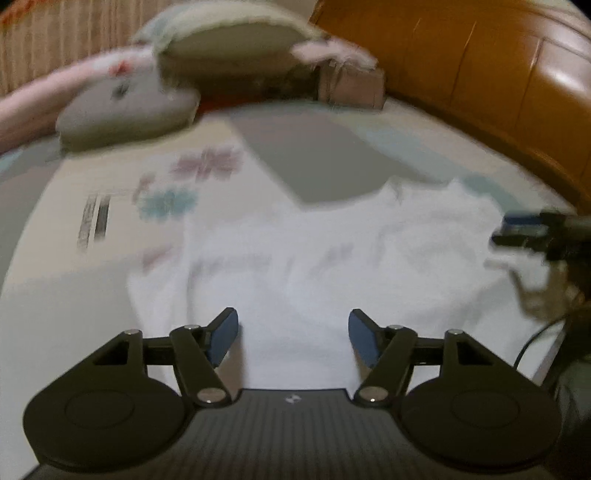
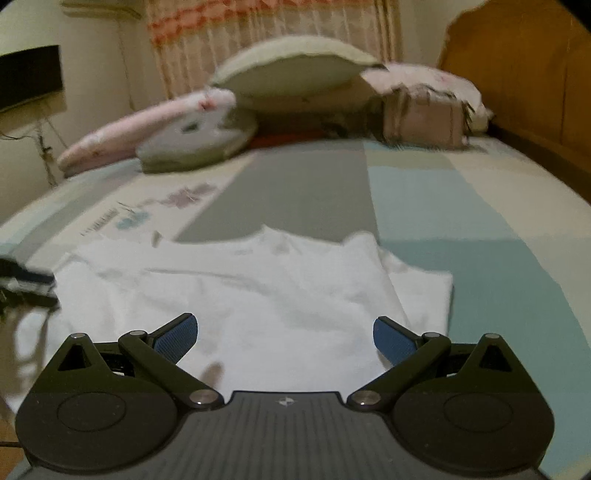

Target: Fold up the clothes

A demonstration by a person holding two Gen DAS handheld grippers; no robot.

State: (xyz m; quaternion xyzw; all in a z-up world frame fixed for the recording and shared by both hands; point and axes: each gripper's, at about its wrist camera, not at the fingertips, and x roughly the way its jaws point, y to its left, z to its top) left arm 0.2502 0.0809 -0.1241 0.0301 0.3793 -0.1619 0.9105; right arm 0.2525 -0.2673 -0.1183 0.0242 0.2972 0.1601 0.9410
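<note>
Over the white shirt (image 2: 236, 295) both grippers, left (image 1: 293, 341) and right (image 2: 285, 338), spread empty; blind pinch risks grabbing bedsheet (image 2: 480, 229) too.

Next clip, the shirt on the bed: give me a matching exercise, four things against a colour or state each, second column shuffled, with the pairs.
Things
1. shirt
2. headboard
3. left hand-held gripper
4. curtain

Colour or state
A. brown wood
B. white, lying partly folded on the bed
C. pleated, with an orange pattern
D. jaws open, holding nothing

Pairs: 1-B, 2-A, 3-D, 4-C
</note>
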